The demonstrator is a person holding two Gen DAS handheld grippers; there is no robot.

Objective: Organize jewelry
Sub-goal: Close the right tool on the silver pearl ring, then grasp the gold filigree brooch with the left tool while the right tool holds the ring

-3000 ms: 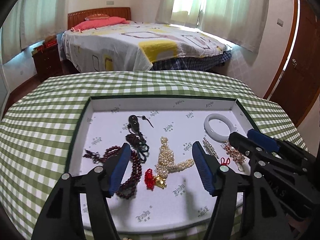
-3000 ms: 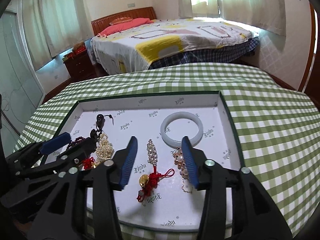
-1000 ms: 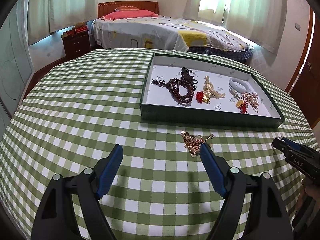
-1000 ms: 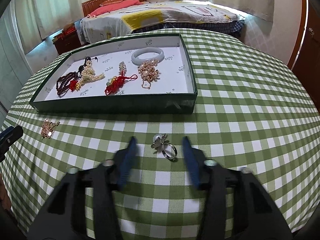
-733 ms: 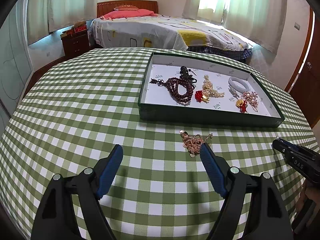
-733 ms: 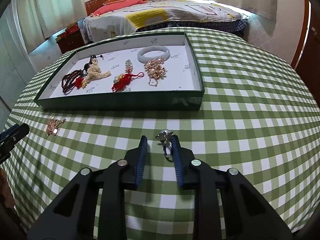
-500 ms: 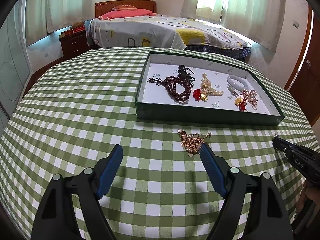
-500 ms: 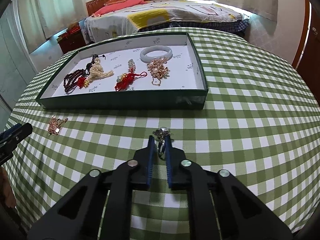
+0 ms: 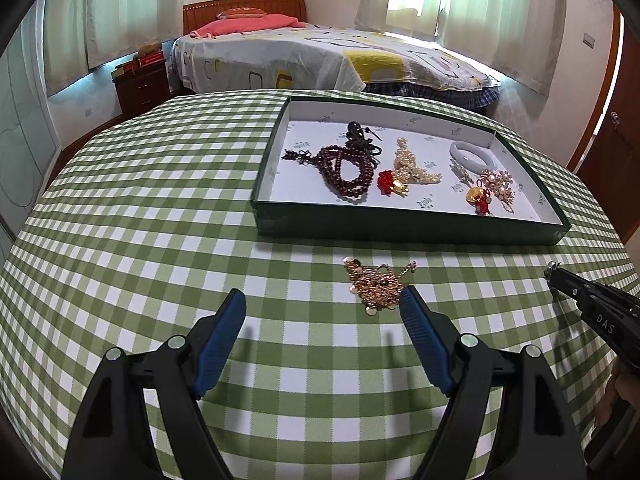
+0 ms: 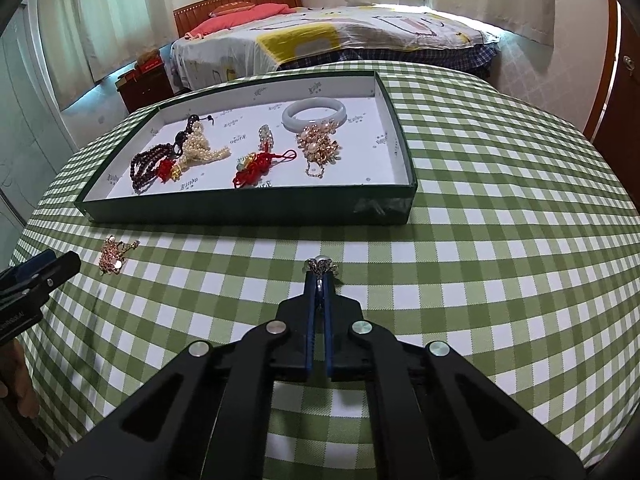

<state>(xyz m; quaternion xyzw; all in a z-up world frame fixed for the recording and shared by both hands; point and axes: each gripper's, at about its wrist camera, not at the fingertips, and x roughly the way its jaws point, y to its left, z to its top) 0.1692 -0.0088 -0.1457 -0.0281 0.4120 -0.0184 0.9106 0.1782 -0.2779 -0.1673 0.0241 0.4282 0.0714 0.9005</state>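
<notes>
A dark green tray (image 9: 400,229) (image 10: 240,212) with a white lining holds several pieces of jewelry: dark red beads (image 9: 344,168), pearls (image 9: 412,164), a white bangle (image 9: 472,156) (image 10: 314,114) and gold and red charms. A gold chain piece (image 9: 376,284) (image 10: 114,254) lies on the checked cloth in front of the tray. My left gripper (image 9: 322,316) is open, and the chain lies just ahead of its right finger. My right gripper (image 10: 320,280) is shut on a silver ring (image 10: 320,267) with a pearl top, low over the cloth.
The round table has a green and white checked cloth (image 9: 160,220). A bed (image 9: 320,56) stands behind it, with a wooden nightstand (image 9: 140,84) at the left and a brown door (image 9: 612,92) at the right. The right gripper's tip (image 9: 556,276) shows in the left wrist view.
My right gripper has closed on the silver ring. My left gripper has moved a little closer to the gold chain and stayed open.
</notes>
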